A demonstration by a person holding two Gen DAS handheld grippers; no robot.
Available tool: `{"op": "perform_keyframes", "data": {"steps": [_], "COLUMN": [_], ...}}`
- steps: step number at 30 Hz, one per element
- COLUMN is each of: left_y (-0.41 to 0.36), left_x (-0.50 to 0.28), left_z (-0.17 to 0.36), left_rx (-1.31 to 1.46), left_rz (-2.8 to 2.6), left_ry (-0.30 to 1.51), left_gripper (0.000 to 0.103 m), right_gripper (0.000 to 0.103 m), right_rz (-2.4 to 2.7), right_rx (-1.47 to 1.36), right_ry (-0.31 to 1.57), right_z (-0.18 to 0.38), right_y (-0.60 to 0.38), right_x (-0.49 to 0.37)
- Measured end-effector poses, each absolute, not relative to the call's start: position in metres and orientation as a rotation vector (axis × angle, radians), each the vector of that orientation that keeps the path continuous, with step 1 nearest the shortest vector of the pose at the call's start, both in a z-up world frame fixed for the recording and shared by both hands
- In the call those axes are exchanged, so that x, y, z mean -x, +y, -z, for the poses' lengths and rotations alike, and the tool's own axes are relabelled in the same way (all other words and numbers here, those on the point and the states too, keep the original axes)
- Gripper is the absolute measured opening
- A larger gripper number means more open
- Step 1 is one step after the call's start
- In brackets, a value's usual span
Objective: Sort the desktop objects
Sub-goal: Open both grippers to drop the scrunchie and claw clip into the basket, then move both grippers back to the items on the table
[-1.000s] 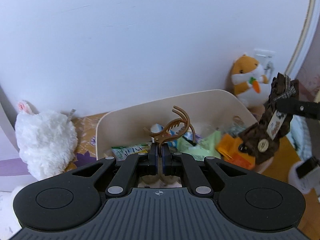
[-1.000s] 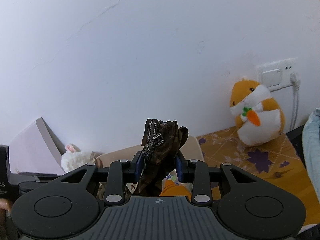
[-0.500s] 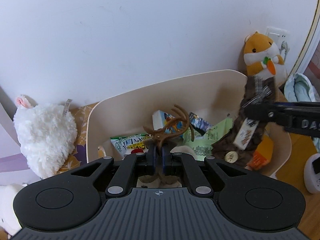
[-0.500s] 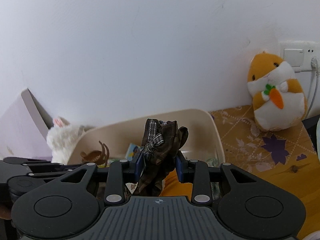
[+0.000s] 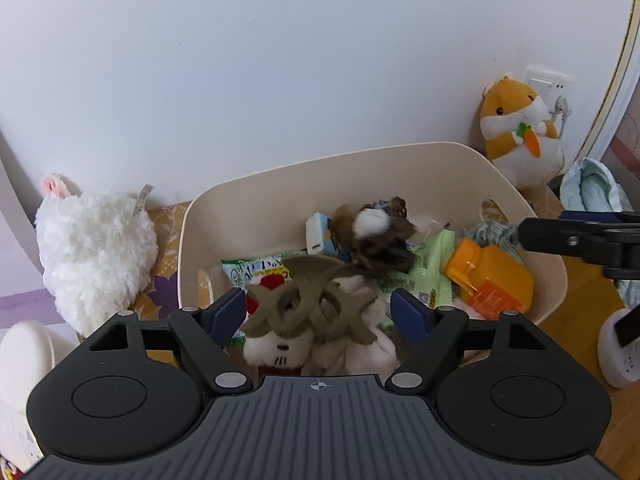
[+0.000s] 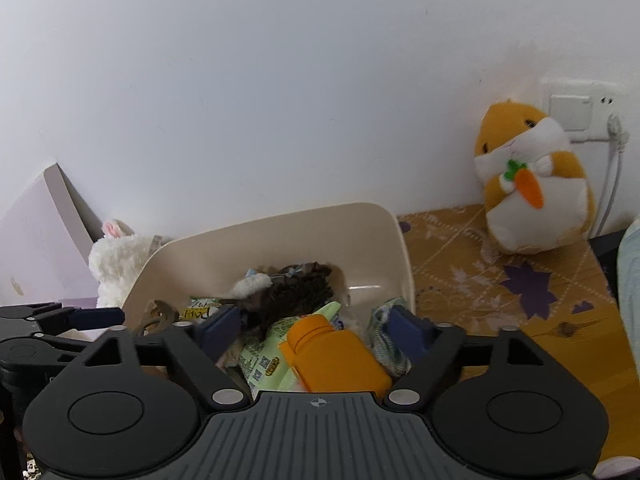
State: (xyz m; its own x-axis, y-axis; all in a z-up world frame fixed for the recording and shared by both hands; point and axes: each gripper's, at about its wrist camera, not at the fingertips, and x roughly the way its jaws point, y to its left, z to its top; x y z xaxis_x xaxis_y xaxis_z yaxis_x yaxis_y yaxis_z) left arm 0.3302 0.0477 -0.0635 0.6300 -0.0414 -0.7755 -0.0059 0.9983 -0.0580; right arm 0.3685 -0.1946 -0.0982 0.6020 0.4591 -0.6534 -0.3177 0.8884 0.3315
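Two grippers' jaws are being opened over one cream bin (image 5: 400, 168): left gripper (image 5: 320, 312) around a blurred, seemingly loose brown hair claw (image 5: 316, 300), right gripper (image 6: 316, 328) above a brown scrunchie (image 6: 292, 292). Two plush toys are flanking the bin.

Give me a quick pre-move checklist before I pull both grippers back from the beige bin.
1. Left gripper jaws free of the brown hair claw: ok, they are opening, pads off it.
2. Hair claw over the beige bin: ok; settled or falling, cannot tell.
3. Right gripper released the dark brown fabric piece: ok, jaws opening, nothing clamped.
4. Fabric piece inside the bin: ok, lying on the pile.
5. Orange bottle between the right fingers, untouched: cannot tell.
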Motion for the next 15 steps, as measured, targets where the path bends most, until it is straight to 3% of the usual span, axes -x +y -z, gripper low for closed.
{"op": "perform_keyframes", "data": {"steps": [7, 15], "left_y": [0.048, 0.038], "left_x": [-0.304, -0.271], "left_z": [0.052, 0.064], "left_rx": [0.099, 0.078], "left_rz": [0.055, 0.097], "left_ry": [0.865, 0.899], "left_gripper": [0.081, 0.081], "right_gripper": [0.103, 0.103], "right_rz": [-0.462, -0.491], "right_rx": [-0.170, -0.062], "right_ry": [0.745, 0.764], "right_z": [0.087, 0.099], "right_y": [-0.221, -0.232], "right_x": [-0.344, -0.313]}}
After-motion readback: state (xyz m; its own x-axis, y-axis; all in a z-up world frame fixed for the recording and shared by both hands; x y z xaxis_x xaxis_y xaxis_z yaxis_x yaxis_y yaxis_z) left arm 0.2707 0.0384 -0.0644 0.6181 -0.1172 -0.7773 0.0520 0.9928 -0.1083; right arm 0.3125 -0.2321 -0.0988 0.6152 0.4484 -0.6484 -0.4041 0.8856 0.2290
